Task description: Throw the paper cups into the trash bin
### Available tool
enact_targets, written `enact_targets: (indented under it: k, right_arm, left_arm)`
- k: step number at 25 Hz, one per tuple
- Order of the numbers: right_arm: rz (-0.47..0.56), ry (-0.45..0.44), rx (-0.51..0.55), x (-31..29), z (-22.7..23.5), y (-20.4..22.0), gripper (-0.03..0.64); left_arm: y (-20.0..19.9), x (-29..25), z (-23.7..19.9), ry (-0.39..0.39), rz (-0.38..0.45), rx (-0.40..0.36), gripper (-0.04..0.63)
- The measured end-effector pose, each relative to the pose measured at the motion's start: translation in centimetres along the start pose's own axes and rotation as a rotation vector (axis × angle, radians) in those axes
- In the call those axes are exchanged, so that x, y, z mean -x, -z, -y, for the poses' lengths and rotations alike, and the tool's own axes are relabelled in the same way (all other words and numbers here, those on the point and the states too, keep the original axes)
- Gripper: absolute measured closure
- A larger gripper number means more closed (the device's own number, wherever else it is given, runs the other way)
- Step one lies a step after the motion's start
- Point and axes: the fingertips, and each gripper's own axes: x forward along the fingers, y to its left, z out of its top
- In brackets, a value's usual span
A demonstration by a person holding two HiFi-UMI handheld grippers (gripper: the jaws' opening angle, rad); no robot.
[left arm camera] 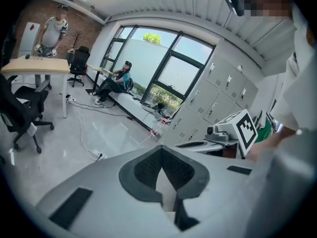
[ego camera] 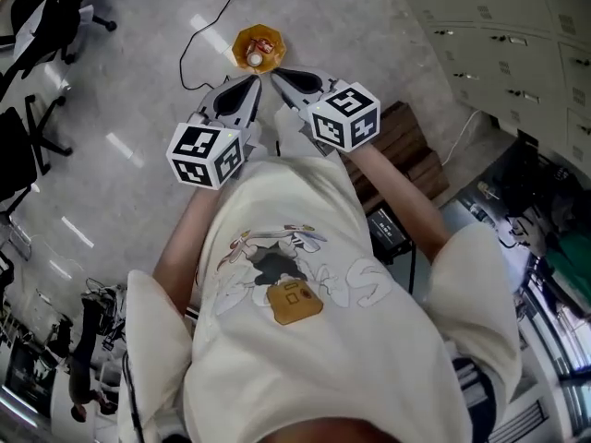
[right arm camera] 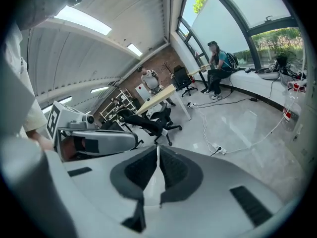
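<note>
My body: a pale shirt (ego camera: 305, 321) fills the lower head view, both arms stretched forward.
Left gripper (left arm camera: 161, 150): tongs pressed together at the tips, with nothing pinched between them.
Right gripper (right arm camera: 158, 150): tongs also pressed together and empty.
Gripper position: side by side at waist height, tips close to each other and pointing ahead at the floor.
Wooden bench (ego camera: 406, 141): just to my right, below the right gripper.
Trash bin (ego camera: 242, 40): orange, on the grey floor just beyond both sets of tips.
Paper cup (ego camera: 254, 59): a small white round rim inside the bin looks like one; a red item lies beside it. I see no cup outside the bin.
Cable (ego camera: 199, 30): a dark loop on the floor, running close past the bin's left side.
Office chair (ego camera: 28, 146): well off to my left.
Risk, bin: it looks light, so a forward push with the closed tips could tip it and spill the contents.
Risk, cable: a step toward the bin could catch the loop and drag it.
Only the head view shows: the bin, its contents and the cable.
Only the gripper views show: the room beyond, level with the tongs, including a seated person (left arm camera: 116, 81) by the windows, lockers (left arm camera: 218, 95) and a desk (left arm camera: 34, 66).
Limit: neither gripper view shows the bin, so I judge any reach from the head view alone.
</note>
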Motion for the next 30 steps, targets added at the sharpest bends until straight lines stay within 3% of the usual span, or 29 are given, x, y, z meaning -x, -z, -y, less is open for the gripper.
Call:
enact_targets:
  k: [3,6,10,14,19,30]
  right_arm:
    - [0.031,-0.001,0.063,1.0,-0.9,-2.1,0.595]
    - [0.057,-0.010,0.045,2.0,-2.1,-2.9,0.599]
    - [0.035,0.030,0.105,3.0,-3.7,-3.0,0.609]
    - [-0.010,0.012,0.114,3.0,-6.0,-1.8,0.609]
    - [-0.070,-0.005,0.141,2.5,-8.1,0.5,0.609]
    - [-0.071,0.027,0.109,1.7,-8.5,0.4,0.609]
  left_arm:
    - [-1.8,1.4,1.0,0.005,0.055,-0.017,0.589]
    - [-2.1,2.7,1.1,-0.022,0.095,-0.002,0.589]
    - [-2.9,4.3,0.6,-0.043,0.135,0.006,0.589]
    - [-2.8,6.3,0.0,-0.059,0.144,-0.002,0.589]
    - [-2.3,7.6,-1.3,-0.083,0.172,0.041,0.589]
    - [-2.1,9.2,-2.5,-0.088,0.184,0.059,0.589]
